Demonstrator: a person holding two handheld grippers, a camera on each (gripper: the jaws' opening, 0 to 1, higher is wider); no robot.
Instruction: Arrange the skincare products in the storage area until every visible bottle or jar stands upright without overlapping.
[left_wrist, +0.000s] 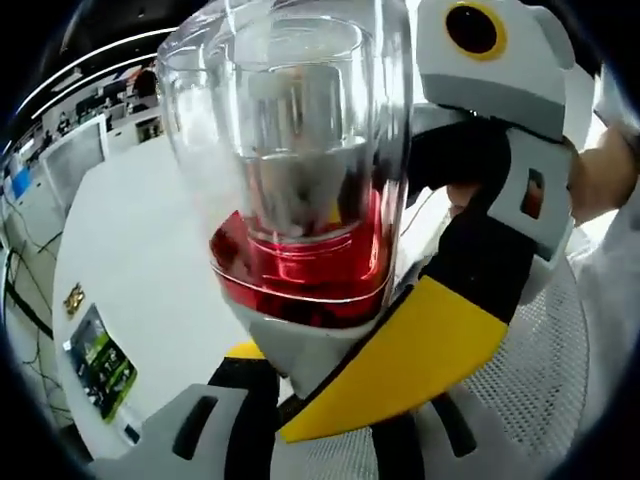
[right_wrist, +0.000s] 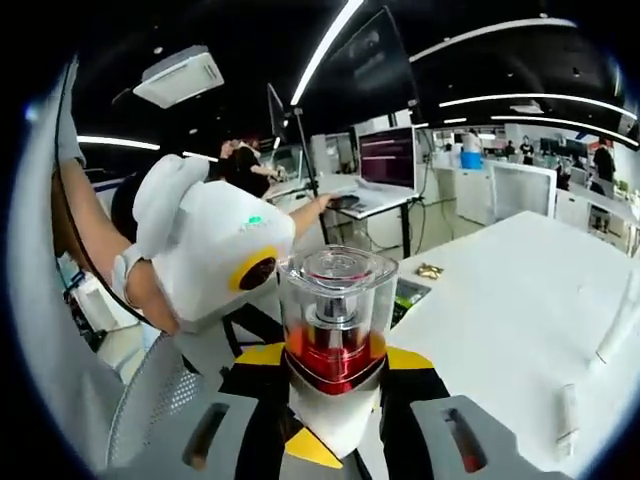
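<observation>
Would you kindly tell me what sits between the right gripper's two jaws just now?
In the right gripper view, a clear bottle with red liquid stands between the jaws of the right gripper, whose yellow tips flank its base.

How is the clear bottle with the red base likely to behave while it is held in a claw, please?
The clear bottle looks rigid and smooth, so it may slip between the right claw tips. Its thick transparent walls suggest some weight and breakability. The narrow red base and taller clear top may make it tip-prone when set down.

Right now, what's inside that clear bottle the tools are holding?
The clear bottle holds red liquid in its lower part, around a clear inner tube; the upper part looks empty. Its base is covered by the right tool and left tool.
</observation>
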